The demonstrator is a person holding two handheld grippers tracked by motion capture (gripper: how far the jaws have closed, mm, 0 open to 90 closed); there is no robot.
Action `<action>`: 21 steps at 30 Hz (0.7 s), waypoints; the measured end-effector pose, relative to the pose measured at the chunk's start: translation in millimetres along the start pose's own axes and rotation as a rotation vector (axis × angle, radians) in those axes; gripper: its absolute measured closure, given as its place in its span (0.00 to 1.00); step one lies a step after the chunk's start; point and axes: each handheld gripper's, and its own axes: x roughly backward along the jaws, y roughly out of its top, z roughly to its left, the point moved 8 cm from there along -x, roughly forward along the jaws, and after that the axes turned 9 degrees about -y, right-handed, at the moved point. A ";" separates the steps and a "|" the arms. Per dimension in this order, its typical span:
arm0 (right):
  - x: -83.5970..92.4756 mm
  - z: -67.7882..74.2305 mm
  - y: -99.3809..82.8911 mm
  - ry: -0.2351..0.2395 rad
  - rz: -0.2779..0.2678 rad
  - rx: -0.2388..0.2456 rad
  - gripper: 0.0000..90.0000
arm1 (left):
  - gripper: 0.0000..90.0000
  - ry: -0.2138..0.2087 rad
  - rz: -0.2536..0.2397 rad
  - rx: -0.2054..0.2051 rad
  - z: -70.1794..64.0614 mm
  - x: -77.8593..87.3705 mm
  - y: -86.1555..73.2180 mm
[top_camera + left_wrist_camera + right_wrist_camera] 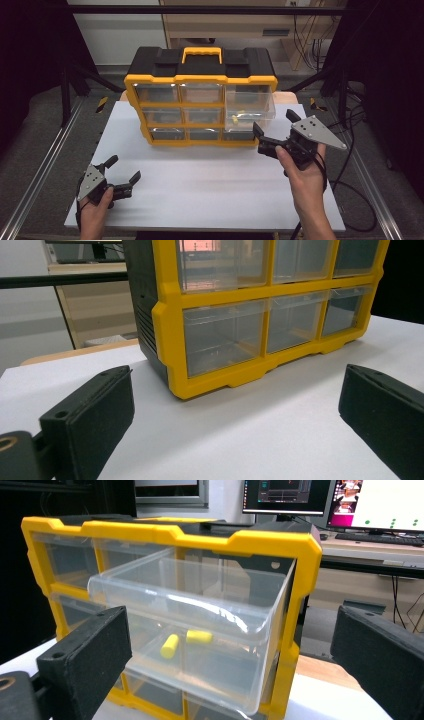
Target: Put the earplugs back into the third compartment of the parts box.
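Note:
A yellow and black drawer cabinet (200,75) stands at the back middle of the white board (210,195). Its clear upper right drawer (250,107) is pulled out, and two small yellow foam pieces (239,116) lie in it. My right gripper (274,123) hovers open just in front of that drawer, touching nothing. The right gripper view shows the drawer (190,610) between the open jaws, with the yellow pieces (170,645) on its floor. My left gripper (124,168) rests open and empty near the board's front left; in its own view the cabinet (240,375) stands ahead.
The cabinet's other clear drawers (202,116) are pushed in. A yellow carry handle (201,51) sits on its lid. Metal rails (45,165) run along both sides of the board. Cables (355,195) trail at the right edge.

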 end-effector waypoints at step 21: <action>4.2 5.5 -52.6 0.017 0.072 -0.007 0.04 | 0.01 0.000 0.002 -0.001 -0.3 0.0 0.0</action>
